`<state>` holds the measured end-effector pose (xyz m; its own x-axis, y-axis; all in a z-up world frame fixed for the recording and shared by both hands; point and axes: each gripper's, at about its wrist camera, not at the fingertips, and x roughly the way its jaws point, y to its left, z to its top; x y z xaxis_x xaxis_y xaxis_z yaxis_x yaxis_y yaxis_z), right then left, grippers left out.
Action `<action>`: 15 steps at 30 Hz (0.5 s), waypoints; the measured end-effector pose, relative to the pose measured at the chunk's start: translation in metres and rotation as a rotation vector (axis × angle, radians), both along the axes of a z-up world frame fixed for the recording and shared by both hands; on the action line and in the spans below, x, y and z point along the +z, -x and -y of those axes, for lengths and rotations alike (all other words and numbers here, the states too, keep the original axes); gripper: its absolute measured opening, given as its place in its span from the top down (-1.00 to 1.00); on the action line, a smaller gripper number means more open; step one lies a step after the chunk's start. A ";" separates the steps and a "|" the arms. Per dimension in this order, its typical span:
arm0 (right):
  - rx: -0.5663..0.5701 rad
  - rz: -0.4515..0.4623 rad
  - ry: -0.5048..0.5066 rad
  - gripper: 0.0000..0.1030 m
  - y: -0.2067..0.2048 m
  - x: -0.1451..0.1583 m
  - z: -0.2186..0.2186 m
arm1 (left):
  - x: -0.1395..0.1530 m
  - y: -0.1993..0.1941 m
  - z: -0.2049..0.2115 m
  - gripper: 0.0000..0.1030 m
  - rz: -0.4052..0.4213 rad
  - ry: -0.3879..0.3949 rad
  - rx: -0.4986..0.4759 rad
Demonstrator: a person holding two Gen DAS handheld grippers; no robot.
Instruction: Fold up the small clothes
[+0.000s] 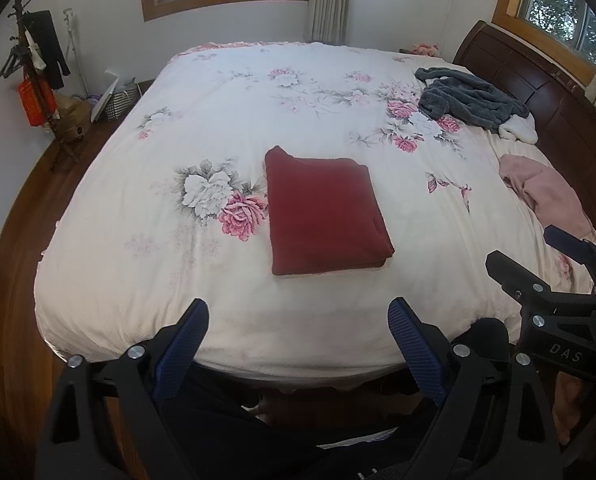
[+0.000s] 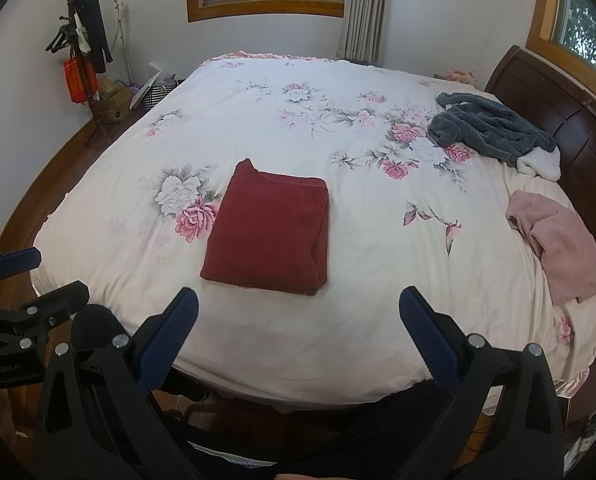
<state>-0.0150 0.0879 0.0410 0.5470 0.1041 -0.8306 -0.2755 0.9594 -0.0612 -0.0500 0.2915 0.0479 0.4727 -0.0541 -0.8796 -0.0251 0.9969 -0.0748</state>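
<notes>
A dark red garment lies folded into a neat rectangle in the middle of the bed's near half. My left gripper hovers open above the bed's near edge, short of the red garment, with nothing between its blue pads. My right gripper is open too, just in front of the red garment and holding nothing. Each gripper shows at the side of the other's view: the right gripper and the left gripper. A crumpled pink garment lies at the bed's right edge.
The bed has a white floral cover. A grey fleece garment lies bunched near the dark wooden headboard on the right. A coat stand and a basket stand on the wooden floor at left.
</notes>
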 end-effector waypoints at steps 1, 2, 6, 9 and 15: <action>0.000 0.000 0.000 -0.94 0.000 0.000 0.000 | 0.000 0.000 0.000 -0.78 0.000 -0.001 -0.001; 0.000 0.001 0.000 -0.94 0.000 0.000 0.000 | 0.000 0.000 0.000 -0.78 0.000 -0.001 -0.001; -0.003 0.001 -0.002 -0.94 0.000 -0.001 -0.001 | -0.001 0.001 0.000 -0.78 -0.002 0.001 0.000; -0.004 0.002 0.001 -0.94 0.000 -0.001 -0.001 | -0.001 0.001 0.001 -0.78 -0.001 0.000 0.000; -0.013 0.003 -0.009 -0.94 0.002 -0.002 -0.002 | -0.001 0.001 0.001 -0.78 -0.001 0.000 0.000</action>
